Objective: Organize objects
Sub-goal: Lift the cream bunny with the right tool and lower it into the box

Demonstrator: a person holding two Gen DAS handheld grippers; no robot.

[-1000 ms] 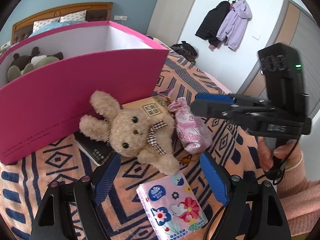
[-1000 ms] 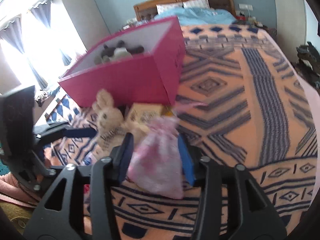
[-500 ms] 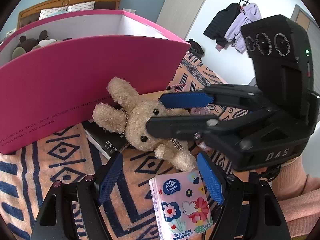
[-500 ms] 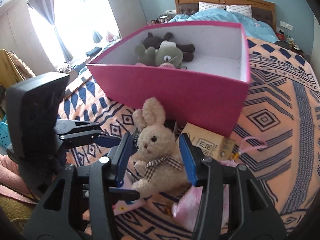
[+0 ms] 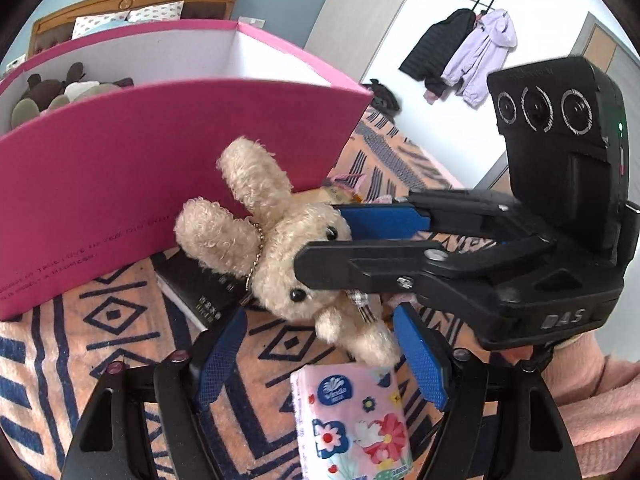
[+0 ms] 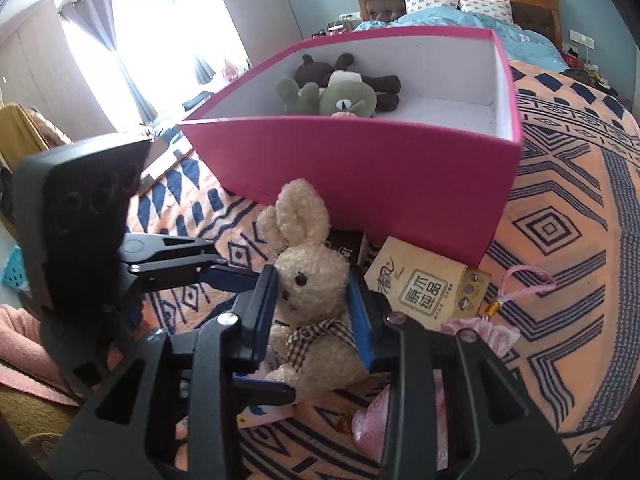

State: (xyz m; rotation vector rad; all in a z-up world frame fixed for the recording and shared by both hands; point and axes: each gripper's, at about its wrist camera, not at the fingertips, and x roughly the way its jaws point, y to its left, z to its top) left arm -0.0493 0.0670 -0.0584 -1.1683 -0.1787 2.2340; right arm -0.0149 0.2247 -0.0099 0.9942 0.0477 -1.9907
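An orange bedspread with navy diamond patterns (image 6: 568,208) covers a bed in a blue-walled room with a curtained window. On it, before an open pink cardboard box (image 6: 360,168), lies a cream plush rabbit (image 6: 308,280) — the right gripper (image 6: 314,308), angled downward, is closing, pads pressing its head. The left gripper (image 5: 320,356) is closing too, nothing pinched — a floral tissue pack (image 5: 352,420) lies just below.

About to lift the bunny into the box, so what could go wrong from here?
The right gripper is closing on the bunny at its soft head; plush may squash and slip out.

The left gripper is closing just beside it, over the tissue pack, so the fingers could collide.

The box has a high near wall; a low lift could snag the bunny.
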